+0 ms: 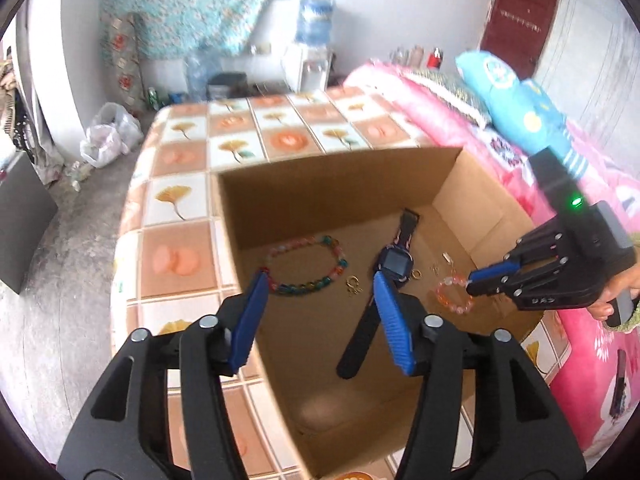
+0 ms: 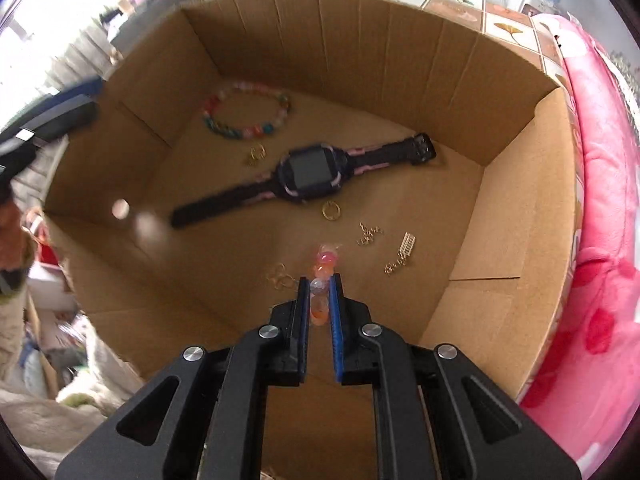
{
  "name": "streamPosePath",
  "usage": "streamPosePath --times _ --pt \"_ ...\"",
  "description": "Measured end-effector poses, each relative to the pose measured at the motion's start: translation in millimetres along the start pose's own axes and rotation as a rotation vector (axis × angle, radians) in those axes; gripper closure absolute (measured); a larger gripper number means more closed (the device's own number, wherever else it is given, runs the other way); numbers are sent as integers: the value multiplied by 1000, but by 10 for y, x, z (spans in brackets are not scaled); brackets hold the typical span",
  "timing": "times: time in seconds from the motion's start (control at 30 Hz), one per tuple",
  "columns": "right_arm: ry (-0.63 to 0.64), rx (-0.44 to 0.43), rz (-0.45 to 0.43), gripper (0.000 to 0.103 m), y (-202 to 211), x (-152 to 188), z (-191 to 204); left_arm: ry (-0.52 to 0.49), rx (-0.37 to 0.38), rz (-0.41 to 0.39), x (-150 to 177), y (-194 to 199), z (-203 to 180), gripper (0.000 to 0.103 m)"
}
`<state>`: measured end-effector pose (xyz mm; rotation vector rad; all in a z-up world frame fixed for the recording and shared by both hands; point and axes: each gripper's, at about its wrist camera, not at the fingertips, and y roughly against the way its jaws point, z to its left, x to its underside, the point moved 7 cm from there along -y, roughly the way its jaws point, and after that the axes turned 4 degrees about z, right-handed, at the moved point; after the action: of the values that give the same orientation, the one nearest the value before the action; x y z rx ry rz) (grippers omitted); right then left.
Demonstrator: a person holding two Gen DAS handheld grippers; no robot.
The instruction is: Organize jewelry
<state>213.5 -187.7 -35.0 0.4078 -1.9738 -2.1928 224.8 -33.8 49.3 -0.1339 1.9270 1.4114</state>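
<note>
Interior of a cardboard box (image 2: 516, 184) resting on a tiled-pattern cloth (image 1: 176, 200), seen from both wrist cameras. The right gripper (image 2: 320, 292) has its blue fingers drawn narrow around a pink-and-orange bead bracelet (image 2: 325, 276), which sits pinched between the pads with its free end pointing toward the box floor; whether it touches the cardboard cannot be told. The left gripper (image 1: 320, 284) hangs over the near box wall with its fingers spread wide and nothing between them. Already lying on the box floor are a multicoloured bead bracelet (image 2: 244, 114) near the far corner, a dark watch (image 2: 308, 174) laid flat across the middle, a gold ring (image 2: 331, 211) just beside the watch, and several small gold pieces (image 2: 370, 236) scattered nearby. Judged from this arrangement, most of the jewelry is already gathered in the box, and the bracelet in the right gripper remains to be set down; items outside the box, if any, are not shown.
</note>
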Motion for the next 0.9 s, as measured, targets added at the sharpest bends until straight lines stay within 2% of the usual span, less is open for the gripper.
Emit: streamPosePath --times 0.03,0.17,0.23,0.33,0.43,0.5,0.57,0.67,0.73,0.8,0.9 --pt "-2 10 7 93 -7 7 -9 3 -7 -16 7 47 24 44" --pt "-44 7 -3 91 94 14 -37 19 -22 -60 38 173 81 41" --pt "-65 -8 -34 89 201 28 -35 18 -25 -75 71 231 89 40" --pt "-89 -28 -106 82 425 68 -13 14 -43 -105 125 358 74 36" --pt "-116 -71 -224 69 760 153 77 15 -47 -147 187 517 10 29" --pt "-145 -76 -349 56 1068 259 164 19 -58 -180 236 624 -51 21" --pt "-158 -71 -458 47 1295 382 285 22 -82 -212 275 726 -119 17" --pt "-190 -16 -618 24 1633 658 374 35 -100 -243 358 848 -267 11" --pt "-224 36 -694 15 1731 857 428 54 -114 -257 434 904 -370 8" --pt "-261 62 -729 10 1704 993 452 54 -115 -267 490 930 -443 8" --pt "-291 141 -702 10 1495 1066 380 51 -109 -240 566 874 -483 8"
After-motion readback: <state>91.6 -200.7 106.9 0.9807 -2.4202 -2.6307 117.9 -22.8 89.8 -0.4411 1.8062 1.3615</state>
